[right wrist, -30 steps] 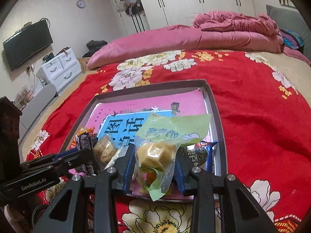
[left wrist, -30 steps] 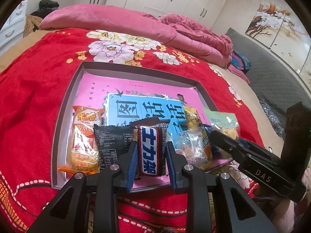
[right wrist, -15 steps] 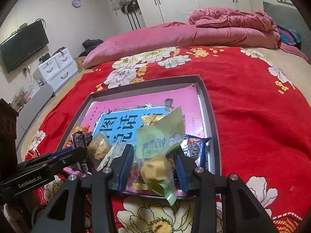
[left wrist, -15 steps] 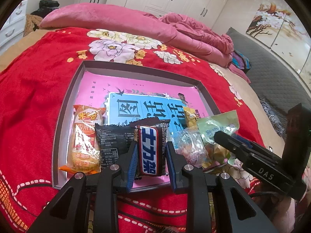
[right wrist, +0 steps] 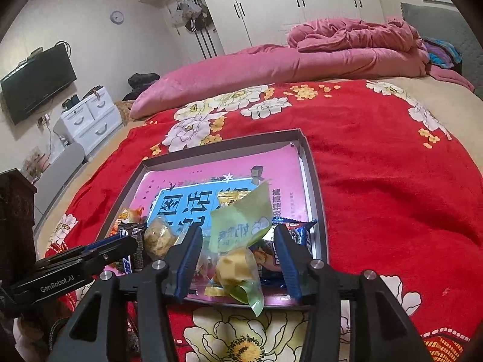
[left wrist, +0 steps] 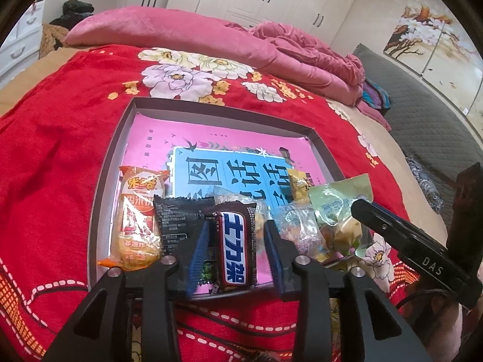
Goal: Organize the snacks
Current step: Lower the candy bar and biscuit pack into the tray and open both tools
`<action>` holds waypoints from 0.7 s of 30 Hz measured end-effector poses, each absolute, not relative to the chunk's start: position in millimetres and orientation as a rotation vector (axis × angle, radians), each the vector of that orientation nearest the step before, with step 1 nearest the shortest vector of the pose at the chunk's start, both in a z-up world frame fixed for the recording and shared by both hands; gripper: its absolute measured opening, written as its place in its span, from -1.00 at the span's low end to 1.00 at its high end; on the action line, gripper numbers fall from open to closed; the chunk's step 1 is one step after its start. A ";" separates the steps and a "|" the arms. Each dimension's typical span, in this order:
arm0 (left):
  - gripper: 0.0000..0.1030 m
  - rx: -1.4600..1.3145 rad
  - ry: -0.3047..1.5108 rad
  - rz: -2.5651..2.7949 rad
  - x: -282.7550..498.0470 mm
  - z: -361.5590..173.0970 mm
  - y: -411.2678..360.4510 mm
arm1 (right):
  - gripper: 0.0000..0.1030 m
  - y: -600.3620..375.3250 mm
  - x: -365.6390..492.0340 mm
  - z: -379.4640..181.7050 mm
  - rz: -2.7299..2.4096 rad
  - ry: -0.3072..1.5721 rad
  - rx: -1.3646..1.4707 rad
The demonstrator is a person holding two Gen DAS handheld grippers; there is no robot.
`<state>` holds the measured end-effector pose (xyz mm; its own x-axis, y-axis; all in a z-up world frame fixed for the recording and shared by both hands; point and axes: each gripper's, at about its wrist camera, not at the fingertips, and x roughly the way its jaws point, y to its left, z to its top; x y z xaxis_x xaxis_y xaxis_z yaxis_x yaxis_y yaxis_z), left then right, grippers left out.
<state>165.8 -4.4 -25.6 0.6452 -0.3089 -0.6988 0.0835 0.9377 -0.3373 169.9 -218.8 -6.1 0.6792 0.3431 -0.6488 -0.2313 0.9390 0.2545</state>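
Chocolate bar (left wrist: 234, 247) lengthwise between opening left tongs (left wrist: 237, 259), unpinched; green packet (right wrist: 238, 259) inside opening right tongs (right wrist: 238, 261).

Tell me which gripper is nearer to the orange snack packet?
Left. The left gripper straddles the chocolate bar, close beside the orange snack packet; the right gripper straddles the green packet, far across the tray.

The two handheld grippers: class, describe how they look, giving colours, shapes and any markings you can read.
The left gripper and the right gripper look alike: black angular frames with silver screws and two fingers lined with blue ribbed pads. White lettering marks their sides: "GenRobot.AI" on the left, "DAS" on the right.
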 end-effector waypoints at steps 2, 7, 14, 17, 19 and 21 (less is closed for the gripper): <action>-0.07 -0.301 0.835 -0.225 165.5 -24.0 -1.3 | 0.00 -218.8 167.6 -3.9 0.327 0.750 0.147; 0.01 -0.319 0.821 -0.213 163.6 -21.6 4.0 | 0.08 -219.2 162.8 2.8 0.334 0.720 0.139; 0.18 -0.329 0.811 -0.202 159.5 -18.2 9.2 | 0.14 -220.2 158.7 8.8 0.332 0.694 0.121; 0.26 -0.338 0.802 -0.204 156.6 -15.3 11.7 | 0.16 -221.4 156.2 11.3 0.338 0.682 0.118; 0.28 -0.340 0.794 -0.203 153.1 -12.7 13.8 | 0.19 -221.7 154.0 12.7 0.343 0.674 0.114; 0.32 -0.346 0.784 -0.209 149.2 -9.8 15.6 | 0.22 -222.5 151.5 13.4 0.347 0.668 0.108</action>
